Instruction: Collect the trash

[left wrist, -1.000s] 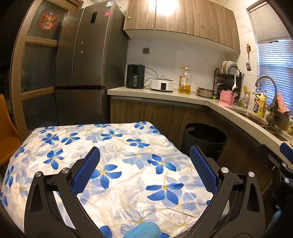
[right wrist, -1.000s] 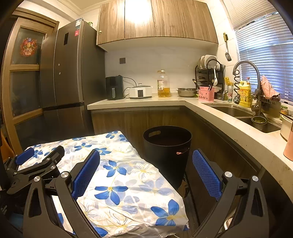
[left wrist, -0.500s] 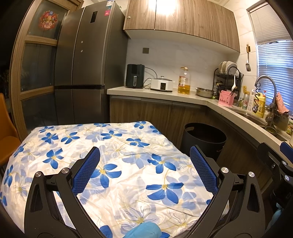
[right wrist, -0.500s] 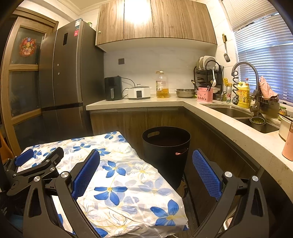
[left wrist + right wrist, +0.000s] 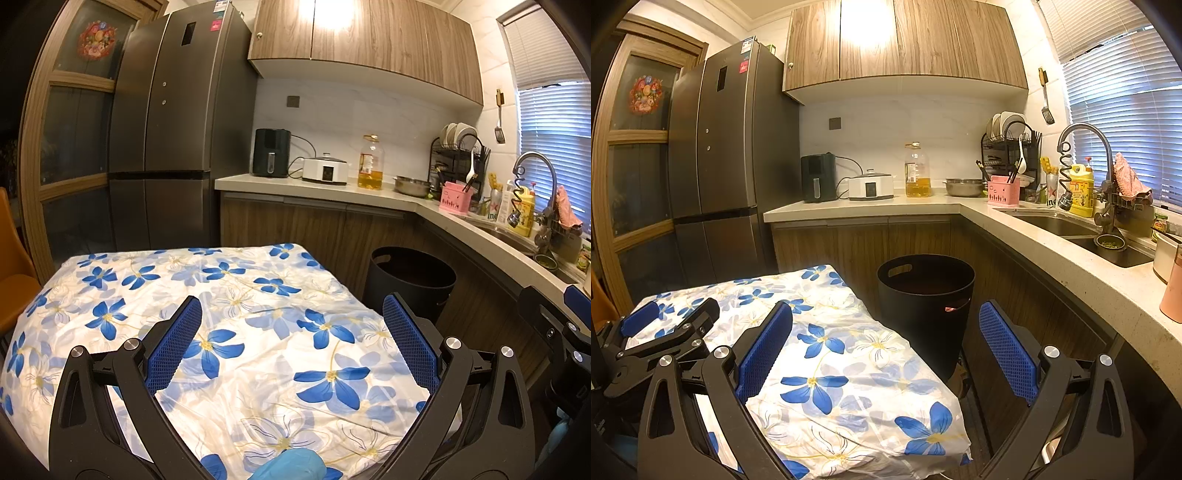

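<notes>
The left black two-finger gripper with blue textured pads [image 5: 291, 343] is hovering with its jaws spread wide and nothing between them, its fingers pointing forward and slightly downward. The right black two-finger gripper with blue textured pads [image 5: 884, 347] is likewise gaping wide and gripping nothing, sitting level beside the left one, whose arms are showing at the lower left of the right wrist view. A blue-gloved hand [image 5: 291, 466], probably a fingertip, is peeking in at the bottom edge under the left gripper.
</notes>
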Demonstrator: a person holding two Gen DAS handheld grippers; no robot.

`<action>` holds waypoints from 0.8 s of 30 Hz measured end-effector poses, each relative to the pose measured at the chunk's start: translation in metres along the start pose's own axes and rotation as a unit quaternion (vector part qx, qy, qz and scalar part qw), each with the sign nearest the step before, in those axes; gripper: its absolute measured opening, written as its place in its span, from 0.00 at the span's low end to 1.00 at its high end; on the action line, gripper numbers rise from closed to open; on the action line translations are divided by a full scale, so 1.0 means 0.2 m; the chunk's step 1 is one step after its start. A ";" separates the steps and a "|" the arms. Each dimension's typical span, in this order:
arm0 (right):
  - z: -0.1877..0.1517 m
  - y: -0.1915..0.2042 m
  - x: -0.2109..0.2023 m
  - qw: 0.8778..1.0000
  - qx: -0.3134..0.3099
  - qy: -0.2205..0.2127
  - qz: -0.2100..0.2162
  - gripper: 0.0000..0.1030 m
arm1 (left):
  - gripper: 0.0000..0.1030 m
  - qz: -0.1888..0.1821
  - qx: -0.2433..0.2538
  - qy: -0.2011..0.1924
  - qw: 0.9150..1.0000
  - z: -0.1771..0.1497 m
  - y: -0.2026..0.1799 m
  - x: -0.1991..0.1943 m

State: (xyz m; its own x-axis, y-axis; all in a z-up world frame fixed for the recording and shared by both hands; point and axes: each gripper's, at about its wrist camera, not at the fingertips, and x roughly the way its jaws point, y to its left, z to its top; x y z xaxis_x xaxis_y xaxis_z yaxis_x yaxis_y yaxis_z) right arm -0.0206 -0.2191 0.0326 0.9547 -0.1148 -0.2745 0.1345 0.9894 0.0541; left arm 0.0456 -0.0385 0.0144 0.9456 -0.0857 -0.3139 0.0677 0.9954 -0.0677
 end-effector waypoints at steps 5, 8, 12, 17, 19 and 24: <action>0.00 0.00 0.00 1.000 0.000 0.000 0.002 0.94 | 0.94 -0.001 0.001 0.001 1.000 0.00 0.00 -0.01; 0.00 0.00 0.01 1.000 0.000 0.000 0.002 0.94 | 0.94 -0.002 0.000 0.001 1.000 0.00 0.00 -0.01; 0.00 0.00 0.00 1.000 0.001 0.000 0.001 0.94 | 0.94 -0.001 0.001 0.001 1.000 0.00 0.00 -0.01; 0.00 0.00 0.01 1.000 0.001 0.001 0.001 0.94 | 0.94 -0.002 0.001 0.001 1.000 0.00 0.00 -0.01; 0.00 0.00 0.01 1.000 0.001 0.001 0.000 0.94 | 0.94 -0.001 0.004 0.002 1.000 0.00 -0.01 0.00; 0.00 0.01 0.01 1.000 0.002 0.003 -0.001 0.94 | 0.78 -0.008 0.018 0.010 1.000 -0.01 -0.04 0.00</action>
State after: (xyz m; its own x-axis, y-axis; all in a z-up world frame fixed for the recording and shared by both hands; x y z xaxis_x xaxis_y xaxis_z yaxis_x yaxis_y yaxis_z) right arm -0.0193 -0.2176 0.0316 0.9529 -0.1163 -0.2800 0.1377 0.9888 0.0581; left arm 0.0444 -0.0463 0.0132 0.9375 -0.1013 -0.3328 0.0939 0.9949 -0.0381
